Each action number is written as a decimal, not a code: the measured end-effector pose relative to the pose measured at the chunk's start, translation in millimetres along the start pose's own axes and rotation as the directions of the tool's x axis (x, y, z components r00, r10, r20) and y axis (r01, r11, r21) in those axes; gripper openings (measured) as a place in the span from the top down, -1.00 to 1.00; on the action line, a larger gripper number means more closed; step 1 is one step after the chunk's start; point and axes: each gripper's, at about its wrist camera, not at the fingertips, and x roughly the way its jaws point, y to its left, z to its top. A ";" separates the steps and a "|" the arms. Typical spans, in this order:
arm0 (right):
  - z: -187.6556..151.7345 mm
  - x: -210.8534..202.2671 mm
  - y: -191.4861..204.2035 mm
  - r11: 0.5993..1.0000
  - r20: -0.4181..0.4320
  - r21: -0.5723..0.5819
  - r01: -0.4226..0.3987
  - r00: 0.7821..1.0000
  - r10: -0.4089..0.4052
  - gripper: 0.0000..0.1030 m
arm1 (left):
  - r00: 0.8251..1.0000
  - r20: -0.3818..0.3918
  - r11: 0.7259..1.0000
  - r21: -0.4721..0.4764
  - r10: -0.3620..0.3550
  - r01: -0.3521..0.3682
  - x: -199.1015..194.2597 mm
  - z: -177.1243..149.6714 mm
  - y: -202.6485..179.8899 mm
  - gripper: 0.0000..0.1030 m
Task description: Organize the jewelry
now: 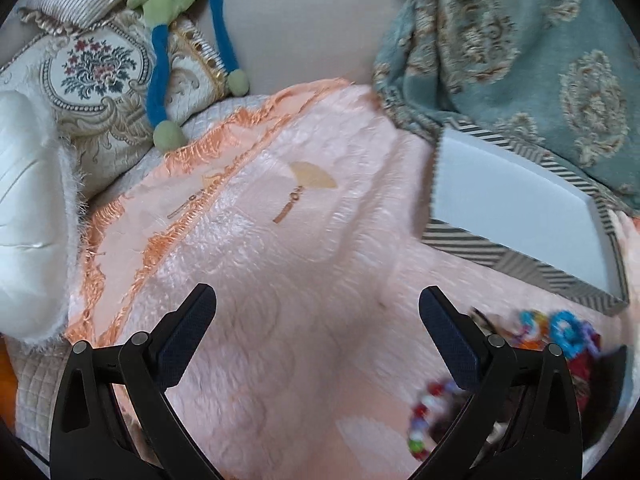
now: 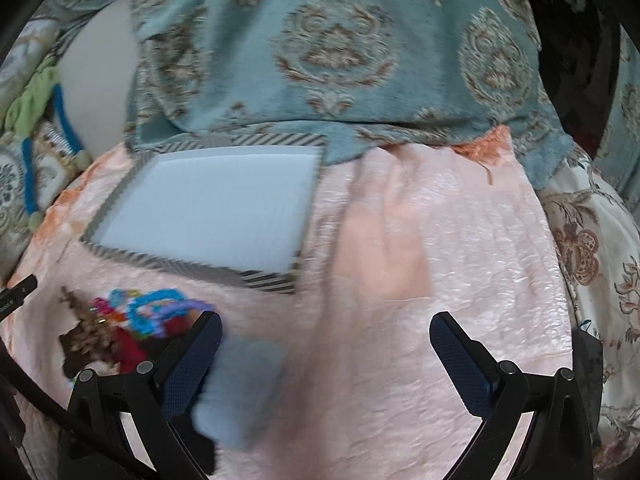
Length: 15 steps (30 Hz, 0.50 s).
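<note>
Both spread wide and empty, left hand-held gripper [image 1: 316, 332] and right hand-held gripper [image 2: 326, 354], poised near the jewelry pile [image 2: 132, 320] beside the striped box [image 2: 208, 208], presumably for sorting.

A home bedroom or sitting corner: a pink bedspread [image 1: 304, 264], embroidered cushions [image 1: 92, 80] at ten o'clock, a blue patterned blanket [image 2: 340, 48] at twelve.

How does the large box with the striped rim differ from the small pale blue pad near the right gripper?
The shallow rectangular box with a grey-and-white striped rim is much larger than the small pale blue foam-like pad. The box has a patterned border around its white lining; the pad is plain and borderless. The box lies against the teal patterned blanket; the pad lies beside the open right gripper. Both rest on the pink cloth.
</note>
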 end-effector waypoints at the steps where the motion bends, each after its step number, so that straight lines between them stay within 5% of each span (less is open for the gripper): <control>1: -0.9 -3.1 4.7 1.000 0.004 -0.003 -0.004 1.000 0.004 -1.00 | 1.000 0.005 1.000 0.000 -0.008 0.008 -5.6 -1.1 -2.1 -0.98; 15: -16.7 -38.2 42.0 0.999 0.051 -0.028 -0.018 0.999 0.019 -0.99 | 0.997 0.066 0.998 0.040 -0.050 0.047 -58.3 -16.2 -21.1 -0.98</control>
